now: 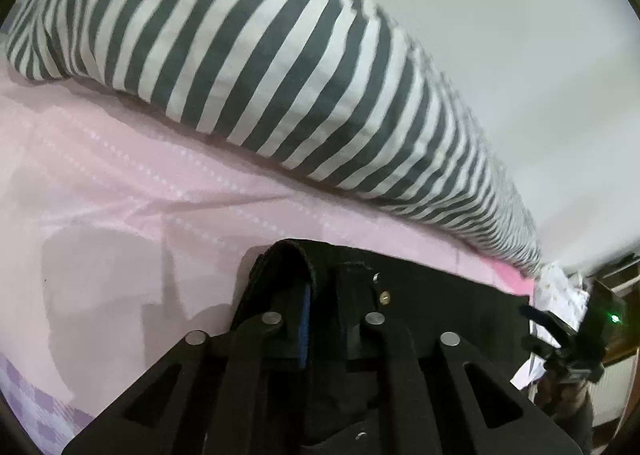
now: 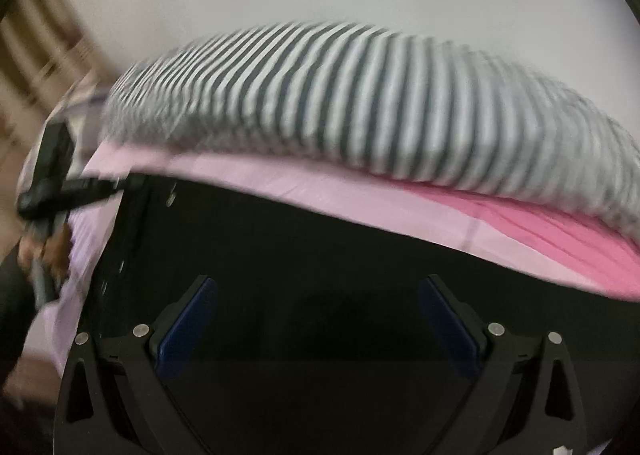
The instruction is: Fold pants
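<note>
The bed [image 1: 120,191], under a pale pink sheet [image 2: 360,191], carries a big grey-and-white striped pillow [image 1: 256,55] along its far side, and the black pants [image 2: 320,255] lie spread flat on the sheet in front of it, waistband end toward the left hand-held gripper. No fold shows yet, so I judge the task to be at its start: one corner is taken, and the whole folding is left to do. The left hand-held gripper [image 1: 320,287] points steeply down at the near edge of the pants, its jaws closed tight on a raised flap of the black cloth by the metal button [image 1: 385,296]. The right hand-held gripper [image 2: 318,319] hangs tilted down over the middle of the pants, its blue pads [image 2: 188,331] wide apart with nothing between them; the blurred view leaves unclear whether it touches the cloth.
</note>
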The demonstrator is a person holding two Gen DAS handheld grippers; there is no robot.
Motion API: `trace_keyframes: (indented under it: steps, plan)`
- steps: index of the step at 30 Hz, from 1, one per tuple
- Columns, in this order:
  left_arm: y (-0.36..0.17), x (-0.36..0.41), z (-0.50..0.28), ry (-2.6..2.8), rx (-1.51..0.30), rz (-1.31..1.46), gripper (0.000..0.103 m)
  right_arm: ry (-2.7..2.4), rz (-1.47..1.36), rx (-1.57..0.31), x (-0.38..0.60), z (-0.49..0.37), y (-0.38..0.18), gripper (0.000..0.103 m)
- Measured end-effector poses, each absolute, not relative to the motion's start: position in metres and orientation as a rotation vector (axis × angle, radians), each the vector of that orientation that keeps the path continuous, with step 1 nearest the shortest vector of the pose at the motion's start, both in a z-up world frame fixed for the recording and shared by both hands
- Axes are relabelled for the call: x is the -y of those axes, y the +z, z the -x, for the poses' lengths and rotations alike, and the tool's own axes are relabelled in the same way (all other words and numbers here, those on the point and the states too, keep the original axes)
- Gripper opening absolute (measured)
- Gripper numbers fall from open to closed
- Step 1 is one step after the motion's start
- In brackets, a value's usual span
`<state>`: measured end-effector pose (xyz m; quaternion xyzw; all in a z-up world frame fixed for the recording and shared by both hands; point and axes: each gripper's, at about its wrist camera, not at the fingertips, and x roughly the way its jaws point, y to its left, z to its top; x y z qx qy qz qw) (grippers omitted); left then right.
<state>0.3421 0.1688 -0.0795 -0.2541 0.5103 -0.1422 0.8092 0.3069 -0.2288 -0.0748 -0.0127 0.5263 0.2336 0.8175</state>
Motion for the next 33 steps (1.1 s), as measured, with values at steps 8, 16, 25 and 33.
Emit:
trace_keyframes:
  steps: [8,16,25,33]
  plan:
    - [-0.044,-0.169,-0.314,-0.389,-0.947,0.598,0.006,0.733,0.144,-1.205,0.228,-0.354,-0.077,0.100]
    - [-0.018,-0.169,-0.286,-0.467,-0.856,0.614,0.006,0.935,0.193,-1.356,0.218,-0.411,-0.093,0.094]
    - [-0.006,-0.173,-0.273,-0.467,-0.839,0.622,0.006,1.085,0.202,-1.484,0.221,-0.422,-0.127,0.071]
    - [-0.005,-0.175,-0.272,-0.440,-0.846,0.617,0.006,1.103,0.237,-1.579,0.253,-0.404,-0.132,0.047]
